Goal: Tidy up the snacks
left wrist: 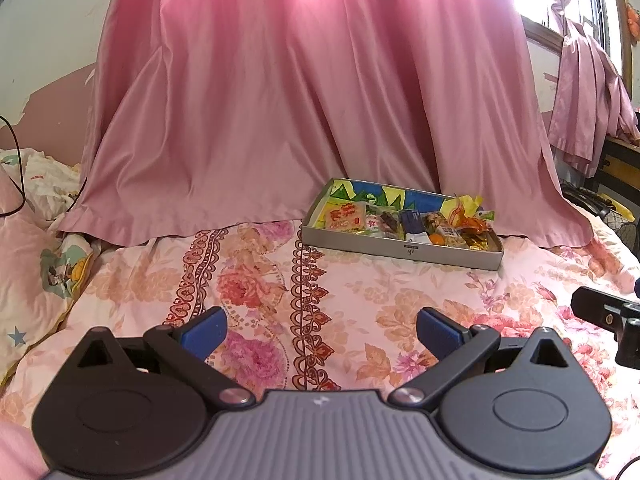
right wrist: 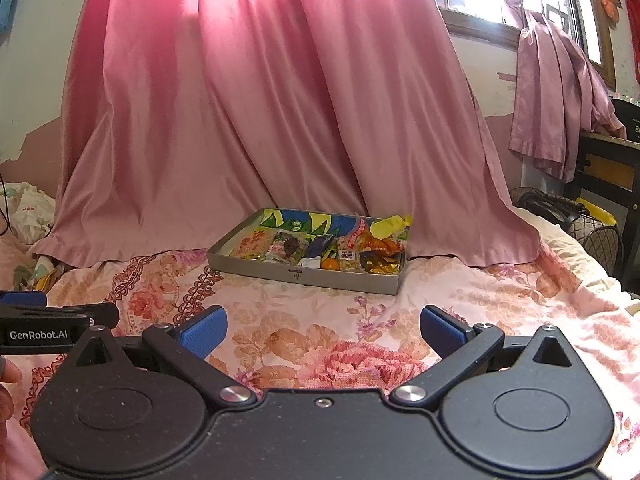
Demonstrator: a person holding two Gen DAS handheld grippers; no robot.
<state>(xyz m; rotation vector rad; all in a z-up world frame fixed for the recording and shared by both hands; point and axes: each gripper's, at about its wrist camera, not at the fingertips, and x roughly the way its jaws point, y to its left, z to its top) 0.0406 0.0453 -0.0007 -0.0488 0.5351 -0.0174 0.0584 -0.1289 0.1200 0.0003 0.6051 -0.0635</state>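
Both the left hand-held gripper (left wrist: 322, 334) and the right hand-held gripper (right wrist: 324, 332) hang spread wide and empty over the floral bed (left wrist: 248, 288) — likely readying a reach. The snacks (right wrist: 316, 248) sit heaped in a grey tray (right wrist: 304, 276) at twelve o'clock, against the pink curtain (right wrist: 260, 100).

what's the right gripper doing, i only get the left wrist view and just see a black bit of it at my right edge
Observer: The right gripper is open and holds nothing. It points over the floral bedspread at the snack tray.
Operator: anything near my left gripper i can't see
Observer: Yes. At the left edge of the right wrist view, fingertips of a hand show just below the body of the left gripper.
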